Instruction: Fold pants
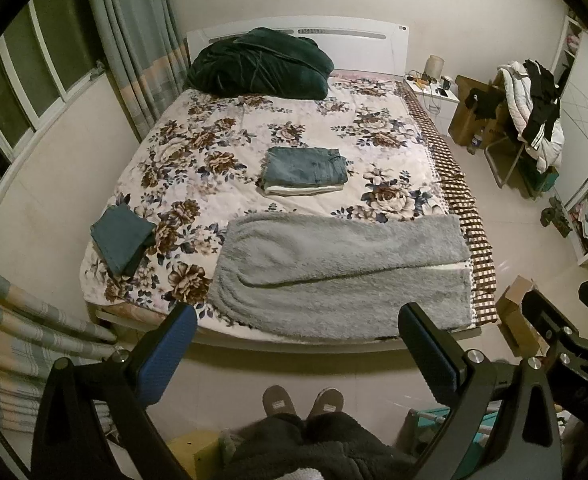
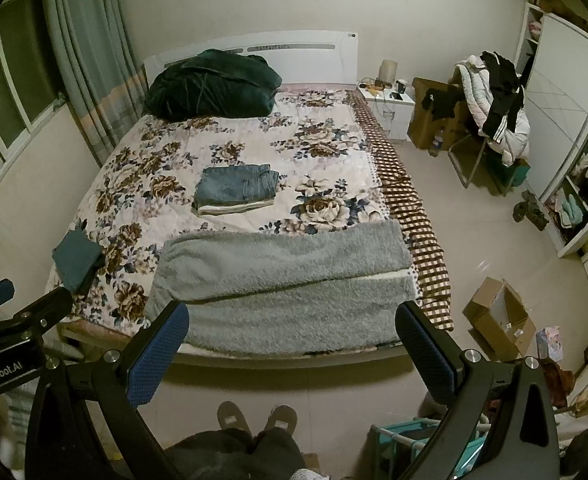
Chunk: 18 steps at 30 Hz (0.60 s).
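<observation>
Both grippers, left [image 1: 298,344] and right [image 2: 294,340], hanging back off the bed [image 2: 253,354] foot with jaws spread and empty, grey fleece pants [image 2: 285,284] flat along that near edge, looks like pre-fold stage, next probably grabbing one end.

The fluffy grey fleece pants [image 1: 342,268] looked soft and matt. The folded blue denim jeans [image 1: 306,166] appeared coarser on the quilted floral cotton bedspread [image 1: 197,152].

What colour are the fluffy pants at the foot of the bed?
Light grey; the pants show best in the left wrist view.
</observation>
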{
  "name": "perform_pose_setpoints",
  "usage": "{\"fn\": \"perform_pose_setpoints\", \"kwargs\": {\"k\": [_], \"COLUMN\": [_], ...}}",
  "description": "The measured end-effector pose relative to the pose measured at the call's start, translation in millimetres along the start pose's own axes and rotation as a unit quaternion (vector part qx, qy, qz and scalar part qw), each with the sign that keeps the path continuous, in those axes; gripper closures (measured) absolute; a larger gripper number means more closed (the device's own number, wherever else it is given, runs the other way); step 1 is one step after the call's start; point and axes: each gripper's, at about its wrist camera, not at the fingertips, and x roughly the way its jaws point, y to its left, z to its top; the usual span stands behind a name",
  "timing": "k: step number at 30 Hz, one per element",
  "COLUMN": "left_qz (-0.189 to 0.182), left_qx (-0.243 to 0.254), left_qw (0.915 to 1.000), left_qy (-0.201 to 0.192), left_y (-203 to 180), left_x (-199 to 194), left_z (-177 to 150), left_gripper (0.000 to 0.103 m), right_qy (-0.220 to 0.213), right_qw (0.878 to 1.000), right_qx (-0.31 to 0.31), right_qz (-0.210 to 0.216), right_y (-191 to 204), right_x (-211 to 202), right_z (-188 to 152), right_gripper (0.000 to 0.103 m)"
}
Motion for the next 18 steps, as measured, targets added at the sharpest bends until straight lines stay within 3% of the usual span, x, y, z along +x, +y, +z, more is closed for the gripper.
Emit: {"fn": "perform_pose_setpoints", "kwargs": {"k": [7,12,18], "left_qz": [0.0,0.01,0.037], "left_qx": [-0.001,-0.007,-0.013], "left_qw": [1.0,0.9999,0.9992], "left_qy": [0.001,-0.004,-0.011], "left_y": [-7,-22,-38], "left_x": [-2,-1,55], "left_z": [-1,6,32], "left_gripper": [0.0,0.0,0.0], "right_qy": [0.009,0.015,0.019], "right_qw": [1.0,1.0,0.999], "right_qx": [0.002,0.006,0.035], "right_qz": [0.004,0.009,0.003], "right_y": [-17,-41,-65], "right_x": [4,40,81], "right_z": [2,11,28], "right_gripper": [0.0,0.0,0.0]}}
